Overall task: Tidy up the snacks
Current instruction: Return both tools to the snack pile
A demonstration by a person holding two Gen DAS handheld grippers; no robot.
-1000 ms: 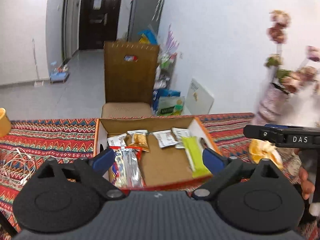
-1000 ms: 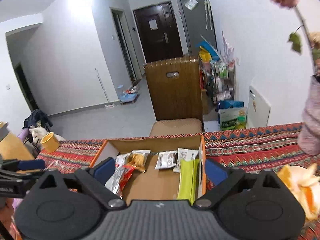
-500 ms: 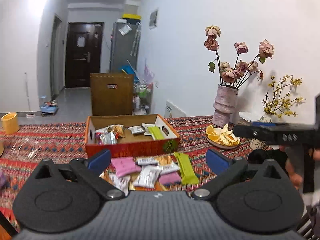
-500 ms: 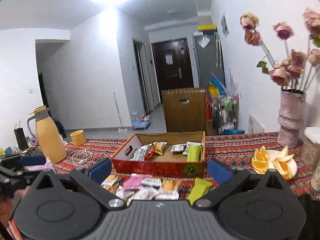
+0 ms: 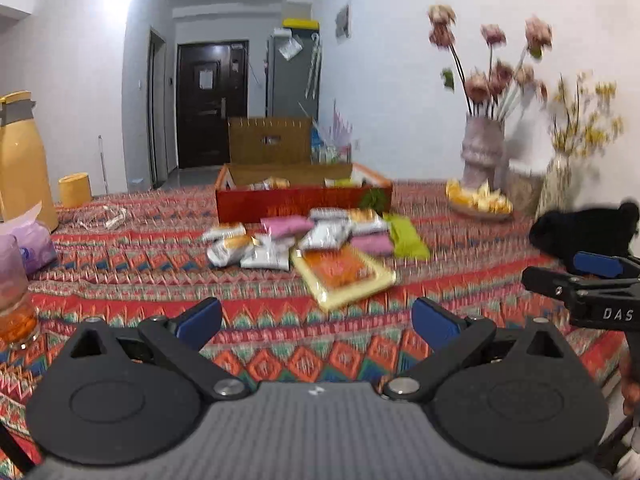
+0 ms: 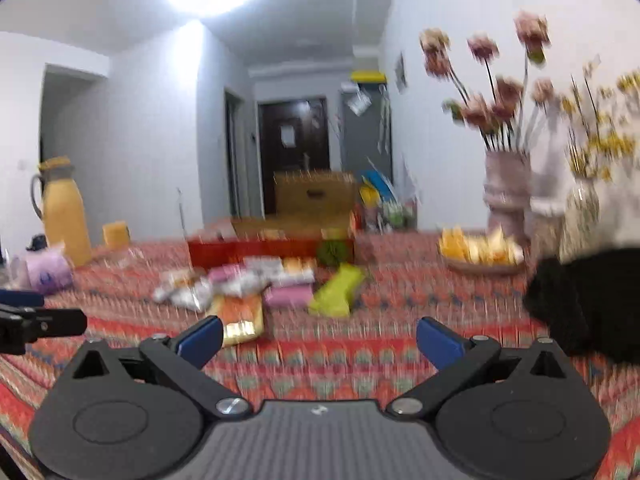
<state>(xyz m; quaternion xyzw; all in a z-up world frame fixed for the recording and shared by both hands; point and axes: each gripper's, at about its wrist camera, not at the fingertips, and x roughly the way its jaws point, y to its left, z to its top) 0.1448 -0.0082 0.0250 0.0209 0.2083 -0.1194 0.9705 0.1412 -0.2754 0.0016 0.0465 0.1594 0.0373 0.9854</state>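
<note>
I had both grippers held low over the patterned tablecloth, well back from the snacks. The left gripper had its jaws spread wide with nothing between them, and the right gripper stood the same, jaws apart and empty.

The loose snack pile lay on the cloth just in front of the red cardboard box, which sat with its long side facing me and a few packets showing inside. Nearest to me was a flat yellow-and-orange packet, its long axis running diagonally from far left to near right in the left view. A green bar lay at the right edge of the pile, its long axis pointing roughly away from me toward the box; in the right view the same green bar looked tilted, far end to the right. Pink packets and silver ones were heaped between them.

Right of the pile sat a plate of orange slices, with a vase of flowers behind it. Both views were blurred.
</note>
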